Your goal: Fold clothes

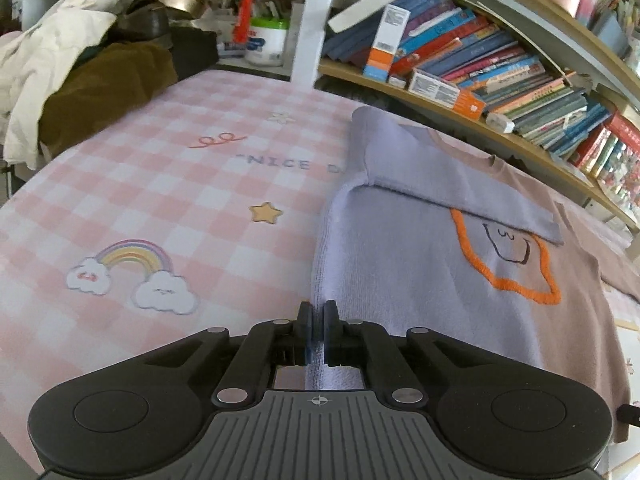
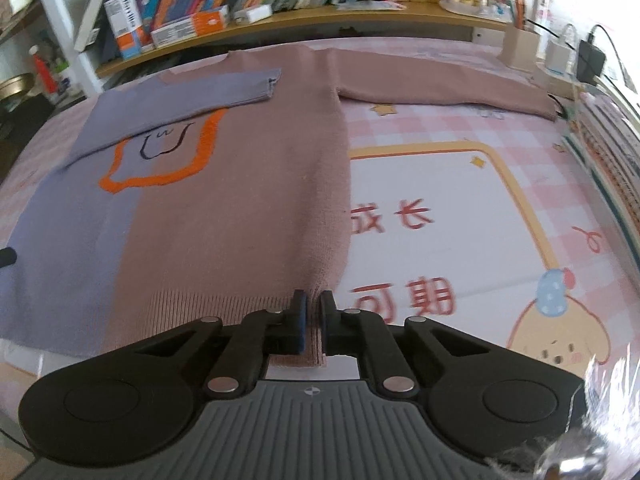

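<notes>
Lilac/pink sweater flat on bed, lilac sleeve folded across chest.

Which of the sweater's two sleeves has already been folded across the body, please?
The lavender sleeve lies folded over the chest, partly covering the orange outline; the pink sleeve is stretched out sideways on the checked blanket.

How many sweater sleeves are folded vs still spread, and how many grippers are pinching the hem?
Folded sleeve: 1, the purple sleeve
Spread sleeve: 1, the pink sleeve
Grippers pinching the hem: 2, left gripper, right gripper
Total: 4
</notes>
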`<state>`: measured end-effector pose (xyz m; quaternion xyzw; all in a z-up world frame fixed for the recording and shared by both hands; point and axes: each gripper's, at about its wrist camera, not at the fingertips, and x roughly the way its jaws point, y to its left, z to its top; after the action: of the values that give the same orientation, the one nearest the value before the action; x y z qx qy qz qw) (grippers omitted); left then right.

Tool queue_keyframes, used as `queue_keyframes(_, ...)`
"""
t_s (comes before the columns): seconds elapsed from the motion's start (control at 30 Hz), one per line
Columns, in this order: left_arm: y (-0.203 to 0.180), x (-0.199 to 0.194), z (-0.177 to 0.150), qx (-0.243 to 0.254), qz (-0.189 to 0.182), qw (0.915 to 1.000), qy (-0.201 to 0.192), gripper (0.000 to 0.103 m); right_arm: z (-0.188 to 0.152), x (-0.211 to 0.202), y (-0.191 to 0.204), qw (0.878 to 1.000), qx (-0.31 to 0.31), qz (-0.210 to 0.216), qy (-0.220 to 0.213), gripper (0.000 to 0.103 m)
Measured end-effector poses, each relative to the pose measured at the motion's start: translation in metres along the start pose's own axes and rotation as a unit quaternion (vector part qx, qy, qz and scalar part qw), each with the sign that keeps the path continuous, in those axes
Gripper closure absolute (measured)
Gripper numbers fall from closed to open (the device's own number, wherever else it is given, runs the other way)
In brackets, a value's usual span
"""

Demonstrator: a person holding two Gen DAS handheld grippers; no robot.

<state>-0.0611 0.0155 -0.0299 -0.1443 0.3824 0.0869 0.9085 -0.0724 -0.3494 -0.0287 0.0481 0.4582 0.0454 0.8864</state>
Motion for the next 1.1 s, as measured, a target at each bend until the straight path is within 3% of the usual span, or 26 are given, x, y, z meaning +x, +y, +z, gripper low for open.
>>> queue_keyframes(0.6,0.062,-0.01,-0.002,0.012,-0.007,0.9998,0.015,0.099,-0.03,-0.015,0.068,1.0,-0.003,-0.002,0.006,0.097)
queue_keyframes(1.1,0.078,-0.017,-0.006,0.032,-0.032,0.9989,0.012,0.098,-0.046,-0.026,0.08,0.999,0.022,-0.032,0.005,0.098)
